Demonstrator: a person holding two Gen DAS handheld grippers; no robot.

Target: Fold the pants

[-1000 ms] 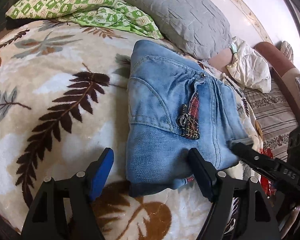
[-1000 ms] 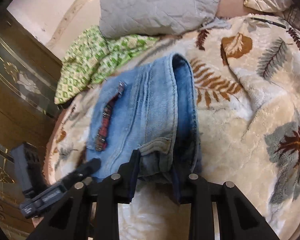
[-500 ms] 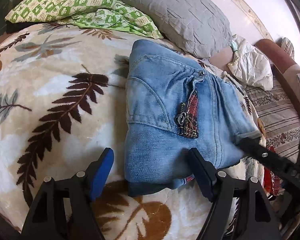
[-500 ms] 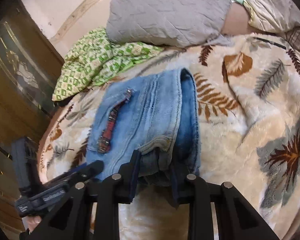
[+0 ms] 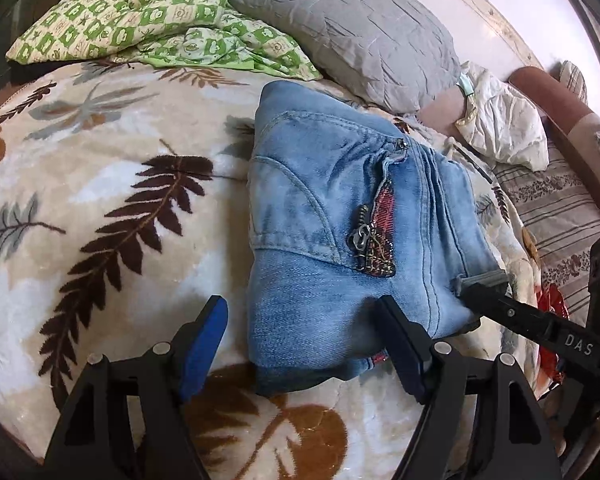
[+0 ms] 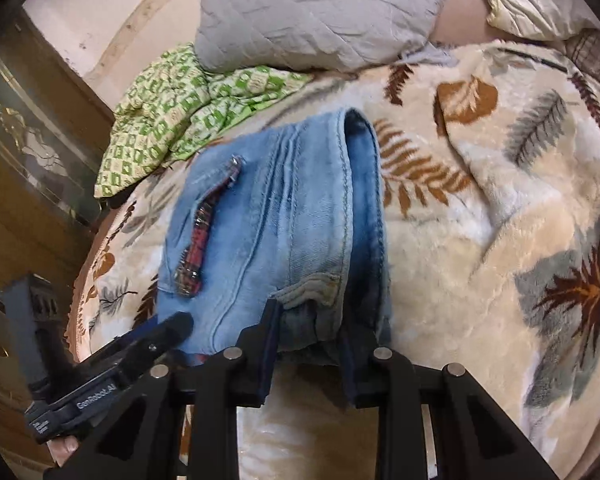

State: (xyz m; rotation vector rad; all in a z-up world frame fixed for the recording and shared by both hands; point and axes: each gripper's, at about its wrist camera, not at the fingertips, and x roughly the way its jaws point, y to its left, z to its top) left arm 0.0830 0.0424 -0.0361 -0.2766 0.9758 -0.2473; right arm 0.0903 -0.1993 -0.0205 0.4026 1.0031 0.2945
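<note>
Light blue jeans (image 5: 332,216) lie folded into a thick bundle on a leaf-patterned blanket (image 5: 100,184), with a red-trimmed zip pocket on top. My left gripper (image 5: 300,308) straddles the bundle's near end; its jaws stand wide and its blue left pad (image 5: 204,340) is clear of the denim. In the right wrist view my right gripper (image 6: 310,320) is shut on the jeans' (image 6: 268,216) near edge, with bunched denim between its pads. The left gripper's finger (image 6: 172,328) shows at the lower left there, and the right gripper's finger (image 5: 484,296) at the right of the left wrist view.
A grey quilted pillow (image 5: 340,28) and a green checked cloth (image 5: 148,20) lie beyond the jeans. A crumpled white cloth (image 5: 500,124) and a striped sheet (image 5: 560,208) are at the right. A dark wooden cabinet (image 6: 28,160) stands beside the bed.
The right wrist view has drawn back a little from the jeans, still gripping their edge. The left gripper has stayed put with the same wide opening.
</note>
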